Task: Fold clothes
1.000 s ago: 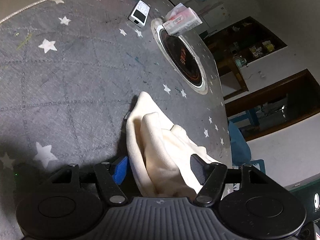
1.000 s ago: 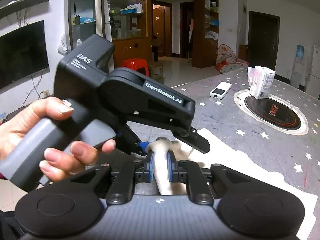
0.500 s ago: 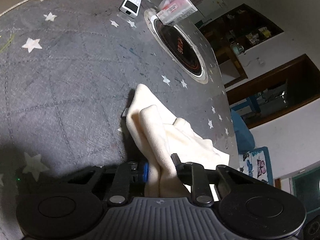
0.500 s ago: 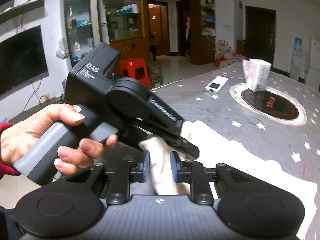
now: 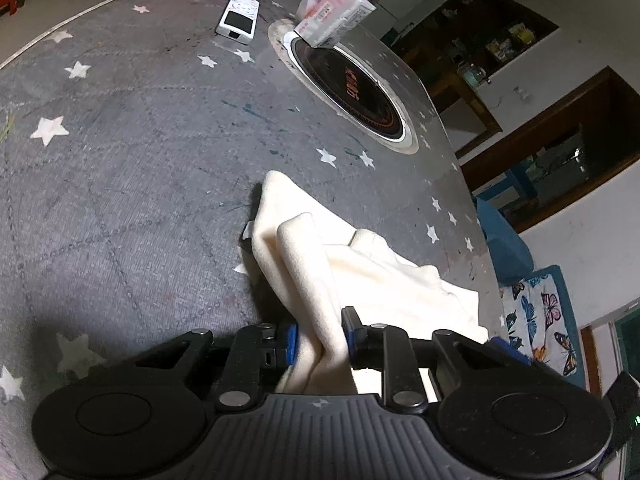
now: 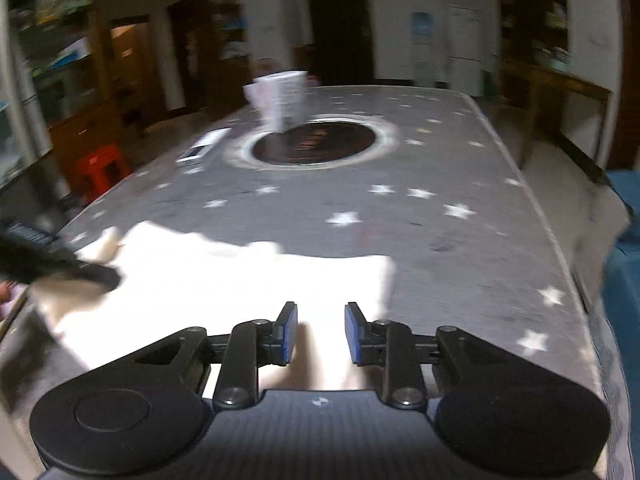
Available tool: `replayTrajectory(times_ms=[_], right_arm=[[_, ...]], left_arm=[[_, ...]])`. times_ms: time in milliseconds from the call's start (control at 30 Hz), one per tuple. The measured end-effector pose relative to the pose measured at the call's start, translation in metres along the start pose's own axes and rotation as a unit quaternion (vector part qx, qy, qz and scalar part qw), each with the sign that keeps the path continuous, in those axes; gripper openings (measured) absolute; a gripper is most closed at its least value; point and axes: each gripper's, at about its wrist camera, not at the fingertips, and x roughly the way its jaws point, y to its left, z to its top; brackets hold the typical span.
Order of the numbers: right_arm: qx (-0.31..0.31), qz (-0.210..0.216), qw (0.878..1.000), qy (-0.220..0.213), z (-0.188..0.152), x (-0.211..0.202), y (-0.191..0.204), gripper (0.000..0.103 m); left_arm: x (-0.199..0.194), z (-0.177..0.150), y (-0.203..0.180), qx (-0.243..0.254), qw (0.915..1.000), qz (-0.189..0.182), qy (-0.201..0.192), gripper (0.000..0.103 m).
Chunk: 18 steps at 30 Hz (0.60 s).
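Cream fleece-like cloth makes up the garment (image 5: 360, 272), which lies bunched on the grey star-printed table (image 5: 120, 160), towards the table's near right edge in the left wrist view. Treat it as light, soft and limp: it has no stiffness, it drapes and creases under its own weight, and any unsupported part will sag. The nap looks grippy rather than slippery, and nothing about it is fragile.

Left gripper (image 5: 318, 340): your fingers are narrowed onto a doubled ridge of the cloth, which rises between the blue pads. Two layers are pinched together here, so expect both to travel if you lift.

Right gripper (image 6: 320, 332): the view is motion-blurred. The fingers stand partly apart with cloth showing in the gap, but the pads do not appear to press it; judge this hold as released or loose. The garment (image 6: 240, 280) spreads as a pale sheet ahead of the fingers, near the table's front edge.

Grip guidance: take hold at a hem, a corner or a firm fold line, not in the loose middle, where only one layer may come up. Keep the two holds well apart so the span between them stays taut.

How far the folding has progressed cannot be settled from this bunched state.

Further back on the table, a remote (image 5: 238, 18) and a tissue pack (image 5: 334, 14) sit beside the round inset hob (image 5: 348, 88), well apart from the cloth.
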Motion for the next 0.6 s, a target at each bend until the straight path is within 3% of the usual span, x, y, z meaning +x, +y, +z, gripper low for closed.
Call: replayTrajectory(times_ms=[133, 267, 433, 533, 600], right_arm=[[0.042, -0.032, 0.999, 0.003, -0.002, 0.007, -0.033, 0.032], [0.083, -0.006, 0.996, 0.006, -0.008, 0.016, -0.045, 0.032], [0.083, 0.000, 0.997, 0.000, -0.007, 0.021, -0.036, 0.032], [0.077, 0.007, 0.997, 0.004, -0.005, 0.023, -0.031, 0.016], [0.078, 0.009, 0.997, 0.004, -0.004, 0.022, -0.028, 0.012]], left_arm=[[0.000, 0.000, -0.001, 0.005, 1.0000, 0.003, 0.002, 0.025], [0.001, 0.002, 0.000, 0.003, 1.0000, 0.001, 0.004, 0.025], [0.001, 0.001, -0.004, 0.018, 0.9998, 0.007, 0.002, 0.023], [0.001, 0.000, -0.008, 0.033, 0.9994, 0.013, 0.000, 0.023], [0.002, 0.001, -0.010, 0.044, 0.9988, 0.019, 0.000, 0.021]])
